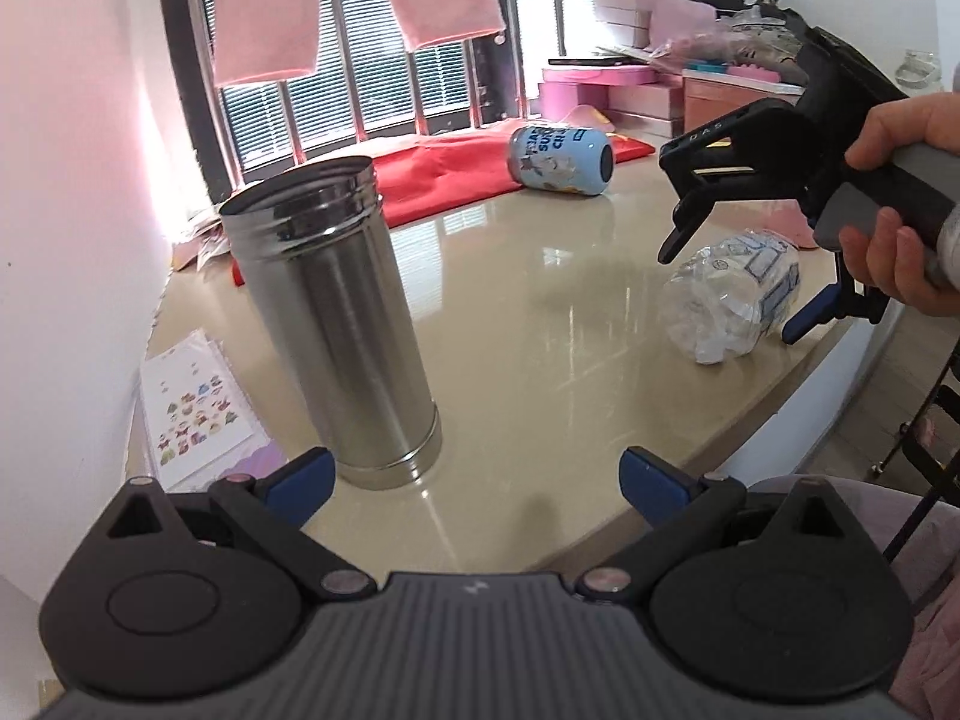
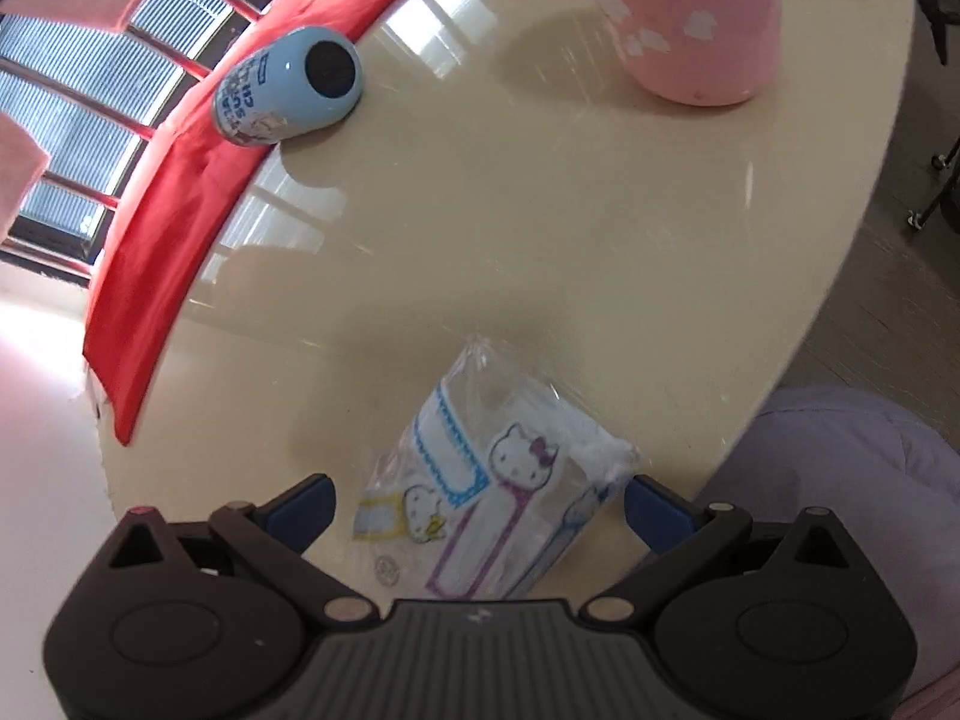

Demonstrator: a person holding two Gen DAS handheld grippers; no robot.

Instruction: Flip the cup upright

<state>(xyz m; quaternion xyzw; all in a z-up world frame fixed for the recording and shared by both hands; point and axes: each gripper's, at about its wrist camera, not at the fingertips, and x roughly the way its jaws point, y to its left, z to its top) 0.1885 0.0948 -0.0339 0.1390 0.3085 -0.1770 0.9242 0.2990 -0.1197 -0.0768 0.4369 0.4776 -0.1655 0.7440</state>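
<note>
A steel cup (image 1: 336, 324) stands upright on the beige table (image 1: 540, 312), mouth up, just ahead of my left gripper (image 1: 474, 483), which is open and empty; the cup is by its left fingertip. A light blue printed cup (image 1: 561, 161) lies on its side at the far edge on a red cloth; it also shows in the right wrist view (image 2: 291, 87). My right gripper (image 2: 477, 510) is open, hovering over a clear plastic packet (image 2: 486, 492) with cartoon labels. The right gripper also shows in the left wrist view (image 1: 798, 294), held by a hand.
A red cloth (image 2: 162, 204) lies along the table's far edge by the window. A pink cup (image 2: 690, 18) stands at the far right. A sticker sheet (image 1: 198, 408) lies at the left edge. Pink boxes (image 1: 600, 90) are stacked beyond the table. The table edge curves at right.
</note>
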